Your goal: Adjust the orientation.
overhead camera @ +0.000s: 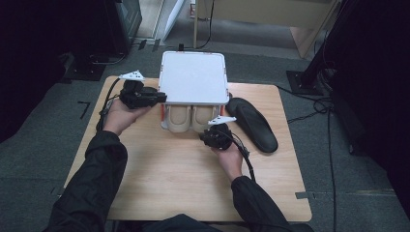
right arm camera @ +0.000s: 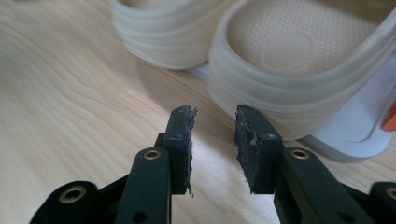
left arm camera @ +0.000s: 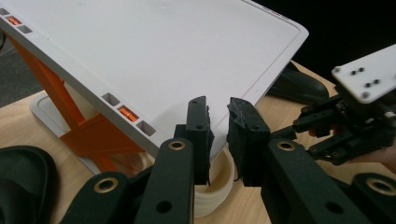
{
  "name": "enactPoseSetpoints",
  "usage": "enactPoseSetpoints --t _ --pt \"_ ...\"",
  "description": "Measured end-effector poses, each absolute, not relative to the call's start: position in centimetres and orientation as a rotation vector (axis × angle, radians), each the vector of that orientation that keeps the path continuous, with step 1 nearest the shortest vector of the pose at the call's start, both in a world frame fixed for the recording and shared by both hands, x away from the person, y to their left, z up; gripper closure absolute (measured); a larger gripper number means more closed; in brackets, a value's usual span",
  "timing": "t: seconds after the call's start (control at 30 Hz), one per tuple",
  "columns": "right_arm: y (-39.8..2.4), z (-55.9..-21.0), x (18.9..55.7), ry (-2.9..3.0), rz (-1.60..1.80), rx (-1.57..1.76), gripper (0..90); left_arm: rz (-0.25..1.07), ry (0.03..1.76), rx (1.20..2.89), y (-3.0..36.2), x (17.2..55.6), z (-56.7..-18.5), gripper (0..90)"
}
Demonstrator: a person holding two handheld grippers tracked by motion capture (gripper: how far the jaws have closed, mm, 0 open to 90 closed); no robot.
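Note:
A white two-tier rack [overhead camera: 193,77] with orange struts [left arm camera: 93,135] stands at the table's far middle. Two beige slippers [overhead camera: 178,116] [overhead camera: 203,116] lie on its lower tier, heels toward me. My left gripper [overhead camera: 162,98] lies level at the top plate's [left arm camera: 154,56] near-left corner. Its jaws [left arm camera: 218,105] stand a narrow gap apart, with the plate's corner in line with that gap and no pad visibly pressing. My right gripper [overhead camera: 212,129] sits low, just before the right slipper's heel [right arm camera: 289,51]. Its jaws [right arm camera: 213,116] are open with nothing between them.
A black slipper [overhead camera: 254,123] lies on the wooden table [overhead camera: 183,174] right of the rack. A black rounded object [left arm camera: 21,182] rests at the rack's left side. The right gripper's body [left arm camera: 355,116] sits beyond the plate's corner. Cables and dark stands surround the table.

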State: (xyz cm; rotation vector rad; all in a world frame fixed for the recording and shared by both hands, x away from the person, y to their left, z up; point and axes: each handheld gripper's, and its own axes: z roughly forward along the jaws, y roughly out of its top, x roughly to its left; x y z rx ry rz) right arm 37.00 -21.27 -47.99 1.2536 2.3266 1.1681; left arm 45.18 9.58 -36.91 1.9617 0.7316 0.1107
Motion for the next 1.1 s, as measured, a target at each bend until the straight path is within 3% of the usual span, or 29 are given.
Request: enactPoseSetpoints --t 0.17,0.5,1.1 --pt "-21.8 -46.9 35.2 2.347 1.18 1.18 61.9 0.129 0.735 1.968 9.4 44.9 -36.7 66.3" --pt "-23.8 -45.5 33.2 2.394 1.25 1.154 54.5 0.164 0.745 1.969 10.0 43.9 -35.6 54.9" --pt "-27.4 -45.1 33.6 2.389 1.299 1.141 50.5 0.189 0.82 1.941 14.2 42.4 -36.4 45.0"
